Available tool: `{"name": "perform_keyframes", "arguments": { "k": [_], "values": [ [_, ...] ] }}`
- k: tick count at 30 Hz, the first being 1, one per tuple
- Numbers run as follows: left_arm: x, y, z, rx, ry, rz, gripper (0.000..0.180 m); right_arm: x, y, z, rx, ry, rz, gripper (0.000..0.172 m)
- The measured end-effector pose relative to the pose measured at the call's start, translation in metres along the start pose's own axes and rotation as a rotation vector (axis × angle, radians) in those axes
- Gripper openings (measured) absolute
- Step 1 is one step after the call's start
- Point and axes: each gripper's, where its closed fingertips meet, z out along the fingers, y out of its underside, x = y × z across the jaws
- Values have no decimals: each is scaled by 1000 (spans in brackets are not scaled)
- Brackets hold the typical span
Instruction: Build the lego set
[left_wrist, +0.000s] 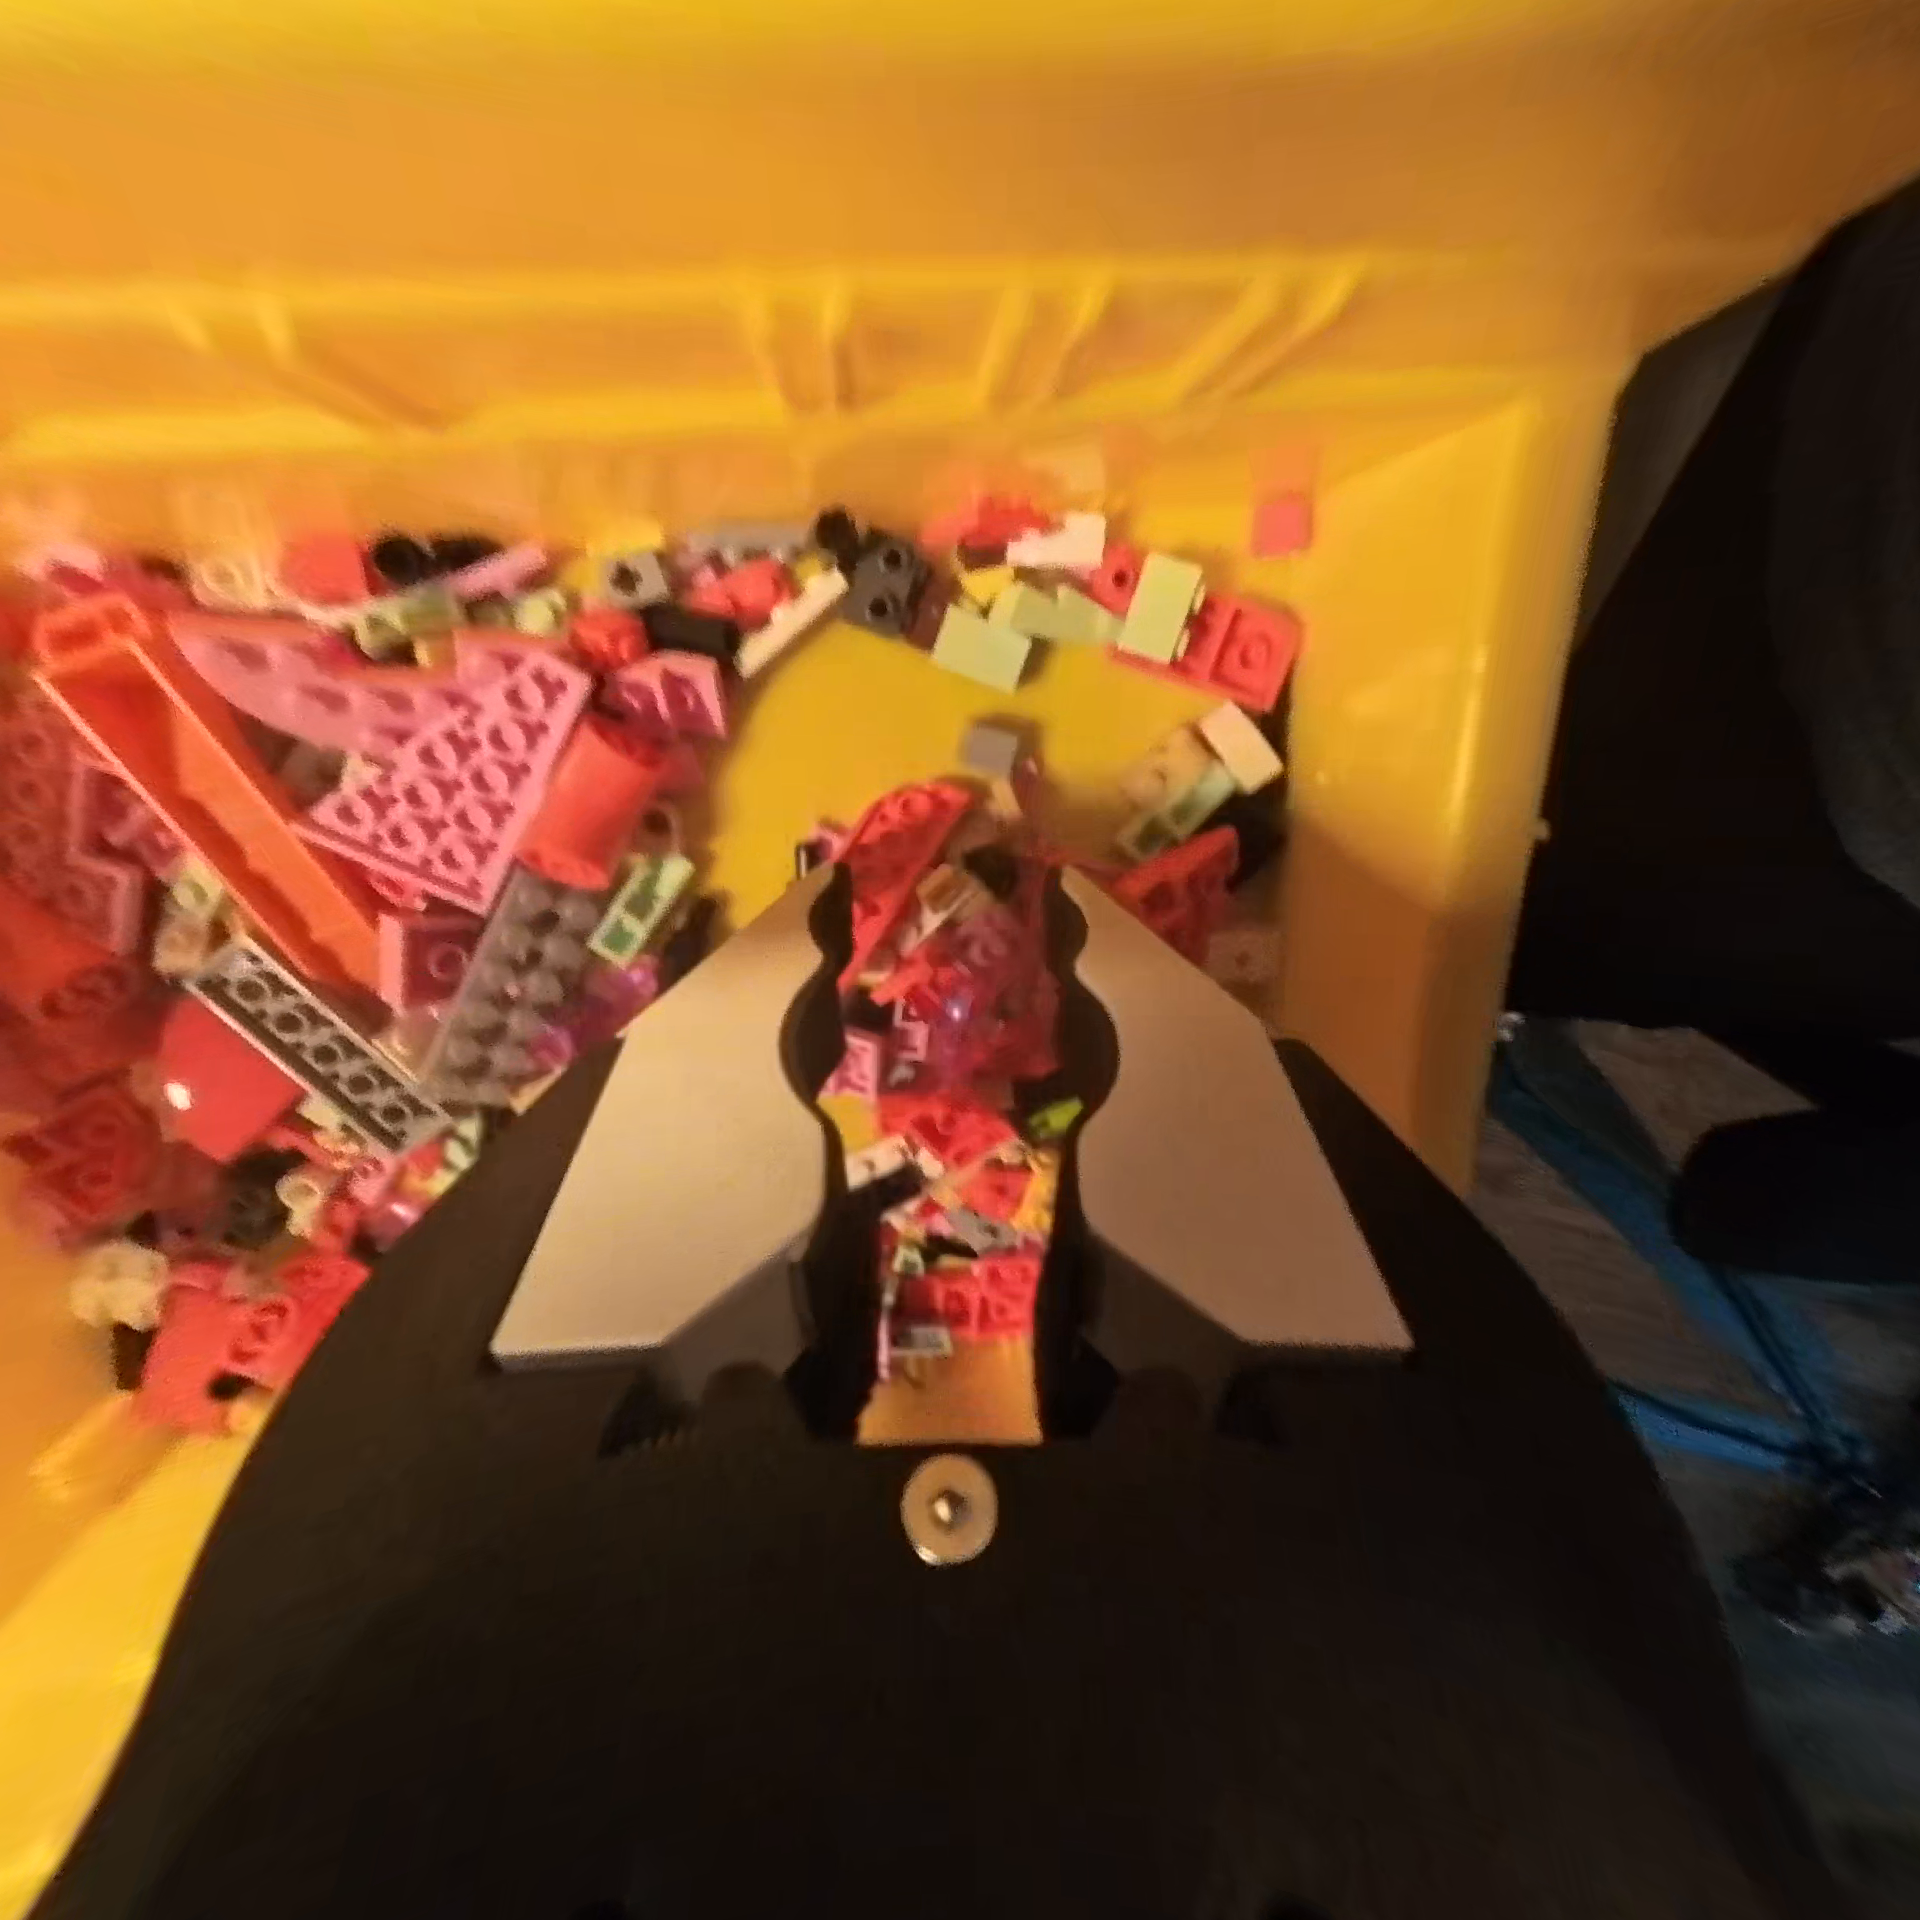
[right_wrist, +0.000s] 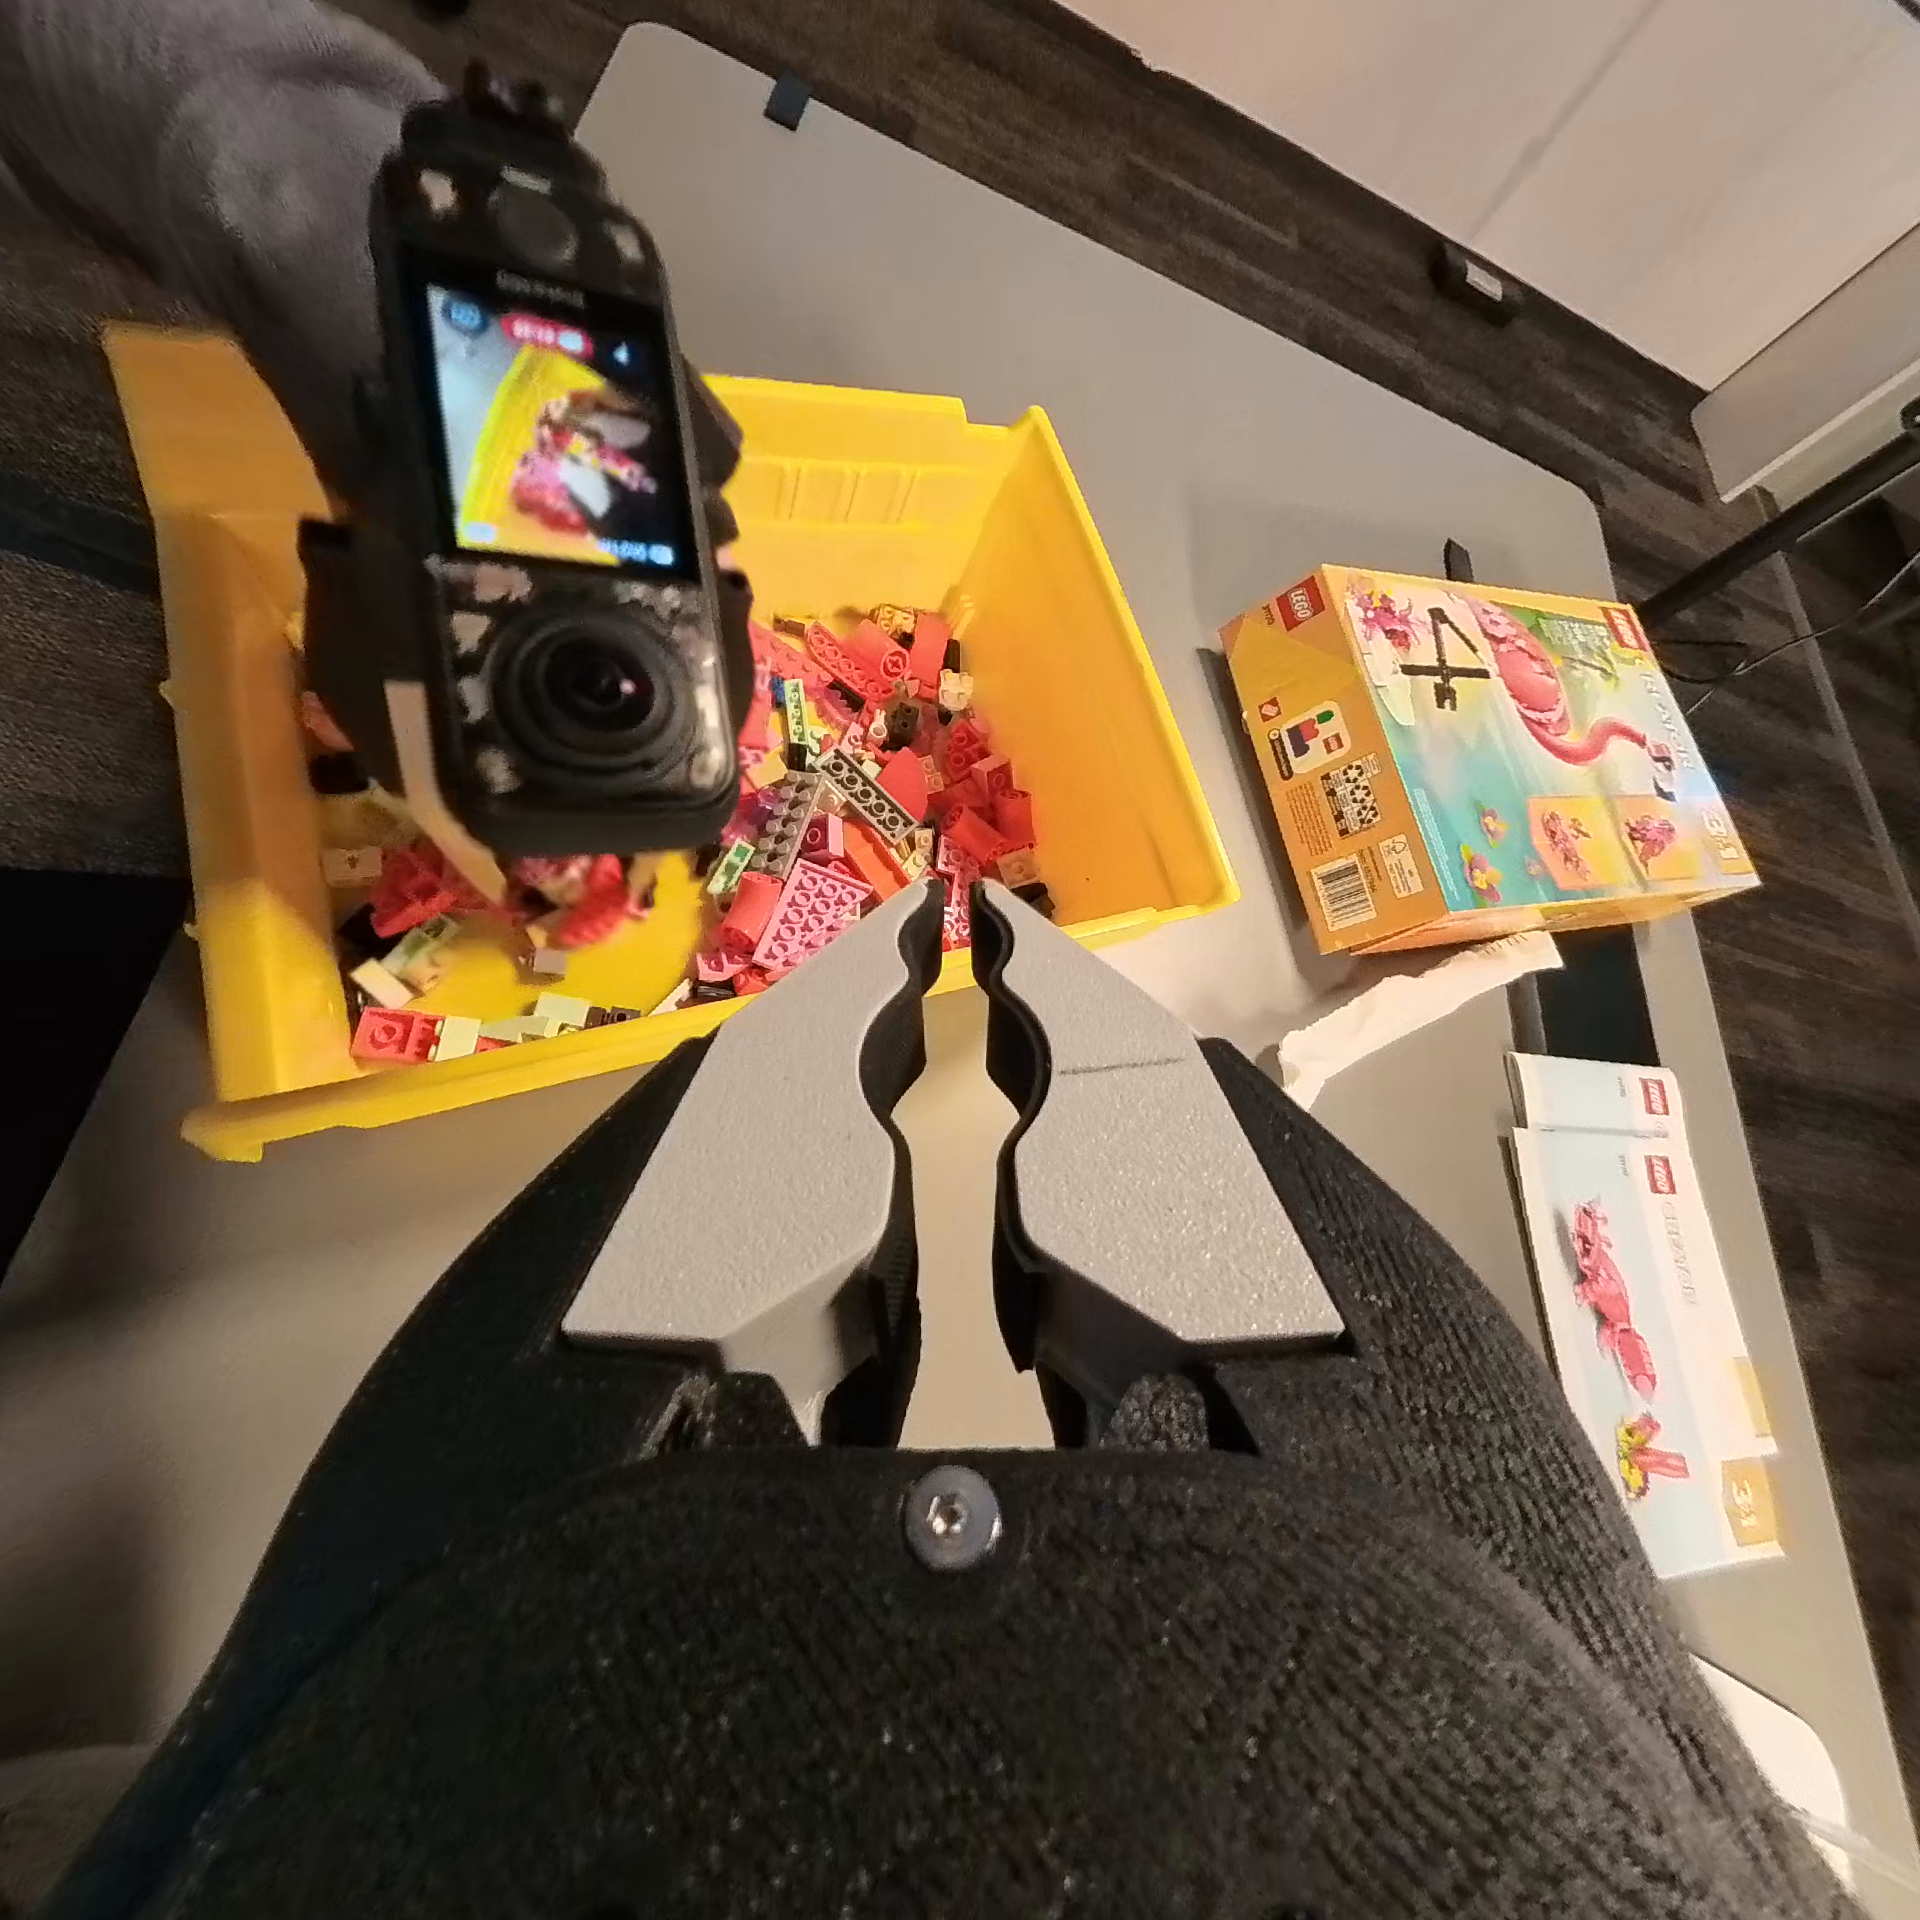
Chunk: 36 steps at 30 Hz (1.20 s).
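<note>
Smooth grey table (right_wrist: 1299, 436), glossy yellow bin (right_wrist: 1091, 665), studded bricks (right_wrist: 831, 831)

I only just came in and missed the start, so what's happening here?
A person is working two handheld grippers at a yellow bin of loose bricks on a grey table. The left gripper is down inside the bin, jaws apart around a red brick clump; the blur hides whether they press on it. The right gripper hangs over the bin's near rim, jaws almost together and empty. A set box and booklets lie to the right.
</note>
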Motion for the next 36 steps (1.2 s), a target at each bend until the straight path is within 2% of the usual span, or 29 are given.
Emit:
{"name": "perform_keyframes", "arguments": {
  "k": [3, 9, 15, 21, 23, 26, 31, 36],
  "values": [
    [2, 10, -6, -21, 21, -37, 34, 0, 0, 1, -3, -1, -2, 2],
    [-21, 13, -23, 39, -118, -90, 35, -1, -1, 1, -3, 0, -4, 2],
    [-21, 20, -13, -22, -123, -65, 29, -2, -1, 2, -5, -2, -7, 2],
    [-10, 4, 0, -18, -102, 4, 20, -1, -1, 2, -5, -2, -6, 2],
    [1, -9, 0, 45, -57, 37, 19, -2, -1, 2, -5, -2, -6, 2],
    [-7, -15, -12, 103, -66, -21, 22, -2, -1, 1, -3, -2, -7, 2],
    [-29, 22, -16, -52, -139, -47, 30, -2, -2, 1, 1, -4, -6, 2],
    [-30, 28, -8, -104, -119, -16, 31, -1, -2, 0, 1, -2, -6, 2]
  ]
}}
